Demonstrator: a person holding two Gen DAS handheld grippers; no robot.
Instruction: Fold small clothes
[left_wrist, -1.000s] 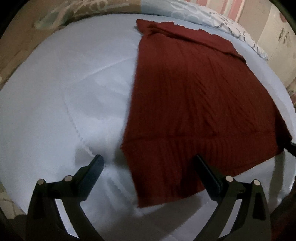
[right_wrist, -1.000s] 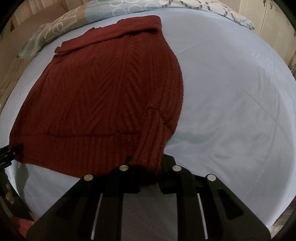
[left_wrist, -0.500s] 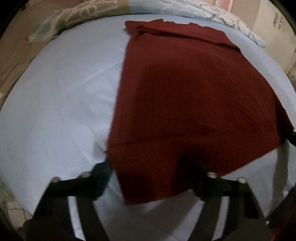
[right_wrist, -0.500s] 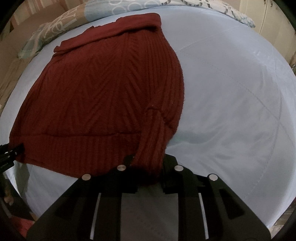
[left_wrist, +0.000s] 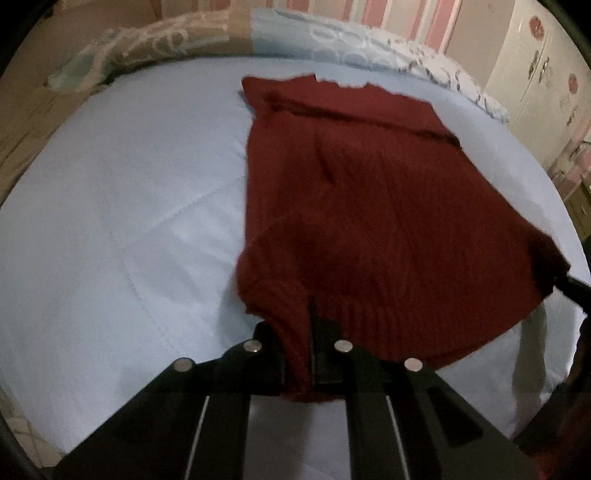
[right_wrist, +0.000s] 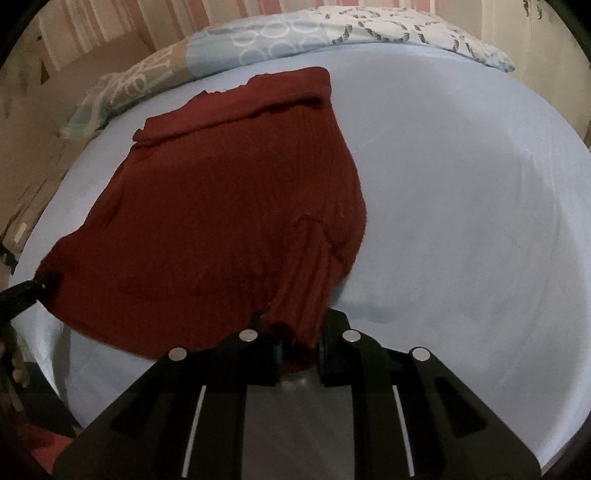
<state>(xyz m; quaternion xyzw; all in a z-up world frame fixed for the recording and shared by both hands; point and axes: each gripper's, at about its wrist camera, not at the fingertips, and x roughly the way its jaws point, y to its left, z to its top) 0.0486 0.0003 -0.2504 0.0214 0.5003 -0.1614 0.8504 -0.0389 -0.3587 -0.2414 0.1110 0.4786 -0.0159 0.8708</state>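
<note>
Left wrist view: your left claw and right claw pinch the red sweater; lift both corners evenly.

Illumination is dim and cool in both wrist views. Fisheye distortion bows the bedsheet (corners vignette to black). The maroon sweater shows motion-softened knit texture. Gripper shadows darken its near hem.
</note>
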